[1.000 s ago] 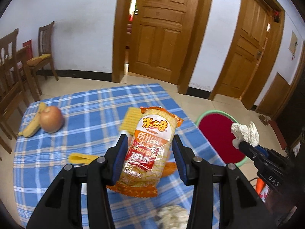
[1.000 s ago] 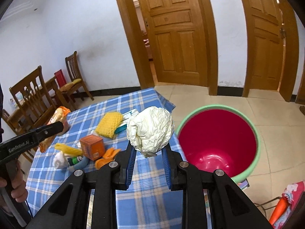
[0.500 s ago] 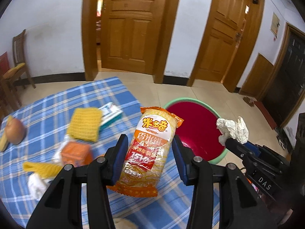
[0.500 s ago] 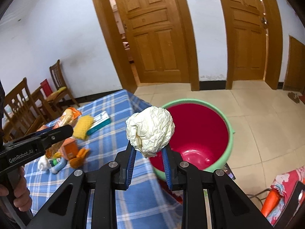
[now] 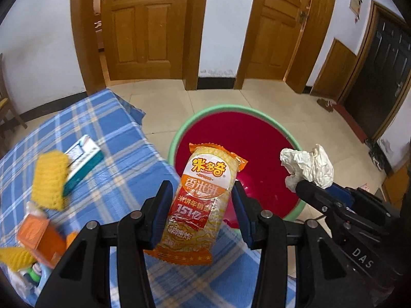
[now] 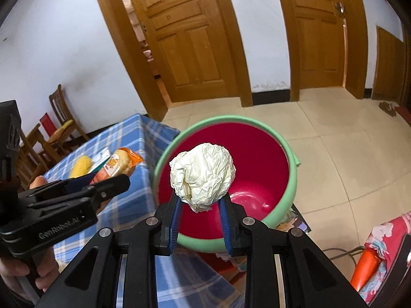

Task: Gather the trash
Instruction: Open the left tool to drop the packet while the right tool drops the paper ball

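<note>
1. The left gripper is closed onto an orange and yellow snack packet, held upright between the blue finger pads.
2. In the left wrist view the packet's upper half is seen in front of the near rim of the red bucket, while its lower half is seen over the edge of the bench.
3. The right gripper is clamped on a crumpled ball of pale paper, which bulges above the fingertips.
4. In the right wrist view the paper ball is seen against the bucket's red interior, just inside its near rim; how high it is held above the opening cannot be told.
5. The bucket, red inside with a green rim, stands on the tiled floor right beside the corner of the bench.
6. The bench is covered by a blue checked cloth.
7. On the cloth a yellow sponge is seen, overlapping a white and teal box.
8. Near the left edge an orange box lies blurred, with other small items beside it that cannot be made out.
9. The left gripper's handle is seen in the right wrist view, held in a hand.
10. Two wooden doors and wooden chairs are seen behind.
</note>
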{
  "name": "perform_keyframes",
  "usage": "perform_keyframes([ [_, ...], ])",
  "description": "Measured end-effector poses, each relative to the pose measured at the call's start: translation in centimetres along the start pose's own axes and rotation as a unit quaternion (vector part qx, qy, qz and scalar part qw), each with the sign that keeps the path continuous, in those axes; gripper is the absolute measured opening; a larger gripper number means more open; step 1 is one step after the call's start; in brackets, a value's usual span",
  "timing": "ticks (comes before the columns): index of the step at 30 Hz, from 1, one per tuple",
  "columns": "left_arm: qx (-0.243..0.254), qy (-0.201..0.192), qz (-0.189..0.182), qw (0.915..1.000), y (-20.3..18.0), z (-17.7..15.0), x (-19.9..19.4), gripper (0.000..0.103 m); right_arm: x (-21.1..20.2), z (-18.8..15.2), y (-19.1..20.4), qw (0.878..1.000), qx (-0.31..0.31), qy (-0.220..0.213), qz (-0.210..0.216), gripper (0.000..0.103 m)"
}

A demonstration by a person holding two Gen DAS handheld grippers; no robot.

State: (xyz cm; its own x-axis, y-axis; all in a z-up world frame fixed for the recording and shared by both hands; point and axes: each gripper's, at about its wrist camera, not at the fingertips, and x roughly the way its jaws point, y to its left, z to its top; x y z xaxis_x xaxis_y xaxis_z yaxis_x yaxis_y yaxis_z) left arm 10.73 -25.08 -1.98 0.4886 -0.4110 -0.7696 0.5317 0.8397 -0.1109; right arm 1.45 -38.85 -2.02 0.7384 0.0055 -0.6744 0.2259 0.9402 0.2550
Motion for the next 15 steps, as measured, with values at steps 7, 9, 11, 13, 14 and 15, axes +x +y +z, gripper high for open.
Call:
perform_keyframes([
  [7,0.01,0.022,0.0,0.9997,-0.9,0.4,2.6,0.047,1.7,0.4,-1.5,1.0,0.01,0.014,-0.01,0.03],
  [9,0.011,0.024,0.0,0.9996,-1.1,0.4,2.9,0.047,1.9,0.4,-1.6,1.0,0.011,0.016,-0.011,0.032],
  [11,0.013,0.022,0.003,0.9997,-1.3,0.4,2.9,0.049,2.2,0.4,-1.8,1.0,0.012,0.019,-0.011,0.034],
  [13,0.014,0.019,0.01,0.9997,-1.4,0.4,2.7,0.059,2.4,0.5,-2.0,1.0,0.014,0.019,-0.01,0.036],
  [14,0.014,0.016,0.012,0.9997,-1.5,0.5,2.7,0.062,2.3,0.4,-1.9,1.0,0.016,0.019,-0.01,0.038],
  [15,0.013,0.014,0.014,0.9997,-1.5,0.5,2.6,0.062,2.3,0.4,-2.0,1.0,0.018,0.018,-0.009,0.039],
])
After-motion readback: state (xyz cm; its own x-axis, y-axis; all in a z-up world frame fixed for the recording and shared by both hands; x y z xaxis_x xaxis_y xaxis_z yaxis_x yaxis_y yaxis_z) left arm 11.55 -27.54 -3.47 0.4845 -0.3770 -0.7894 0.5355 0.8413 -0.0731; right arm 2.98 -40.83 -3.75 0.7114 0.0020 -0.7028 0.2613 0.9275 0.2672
